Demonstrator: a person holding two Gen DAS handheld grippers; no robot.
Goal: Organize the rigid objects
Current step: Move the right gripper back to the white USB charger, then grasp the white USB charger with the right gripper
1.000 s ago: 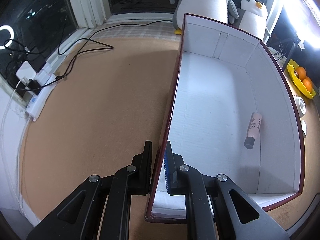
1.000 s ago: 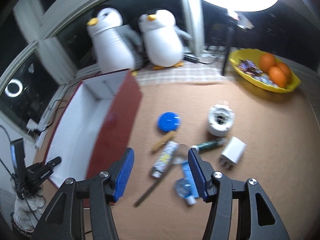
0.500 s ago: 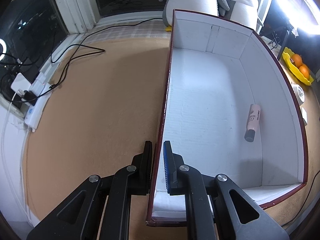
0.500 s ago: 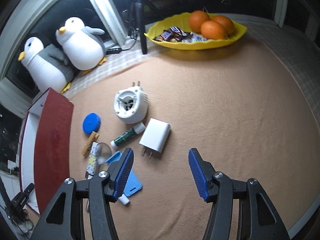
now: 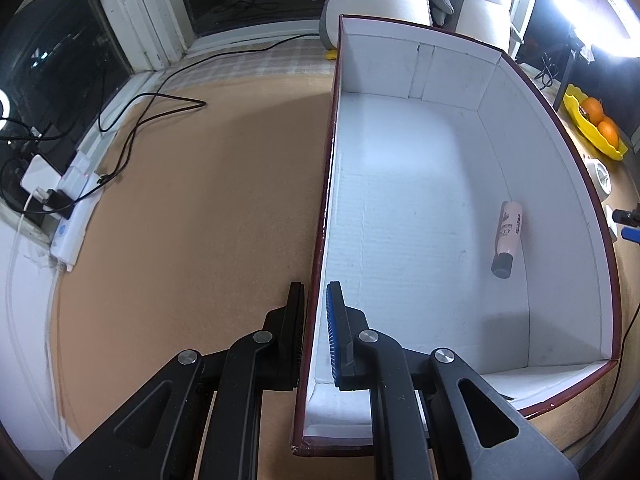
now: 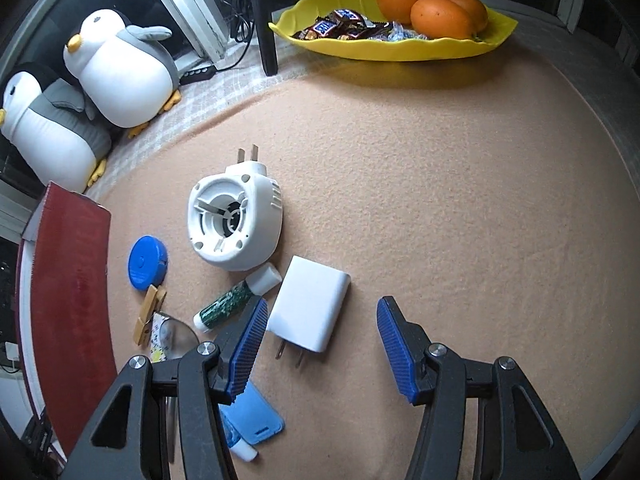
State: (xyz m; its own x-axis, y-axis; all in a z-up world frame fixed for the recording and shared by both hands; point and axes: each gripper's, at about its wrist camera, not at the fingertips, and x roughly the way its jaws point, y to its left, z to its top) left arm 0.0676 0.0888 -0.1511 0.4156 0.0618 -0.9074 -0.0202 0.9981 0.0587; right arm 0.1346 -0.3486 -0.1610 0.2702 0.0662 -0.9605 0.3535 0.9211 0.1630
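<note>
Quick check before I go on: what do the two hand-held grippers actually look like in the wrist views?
Both are black plastic linkage frames with triangular cut-outs and silver pivot screws. The left hand-held gripper has one ribbed blue pad and one that looks black. The right hand-held gripper has ribbed blue pads on both fingers. No cables, markings, hands or sleeves are visible on either.

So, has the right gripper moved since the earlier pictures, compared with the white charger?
Yes. The right gripper has swung away from the red box toward the white charger, which now lies between its open fingers instead of off to one side.
</note>
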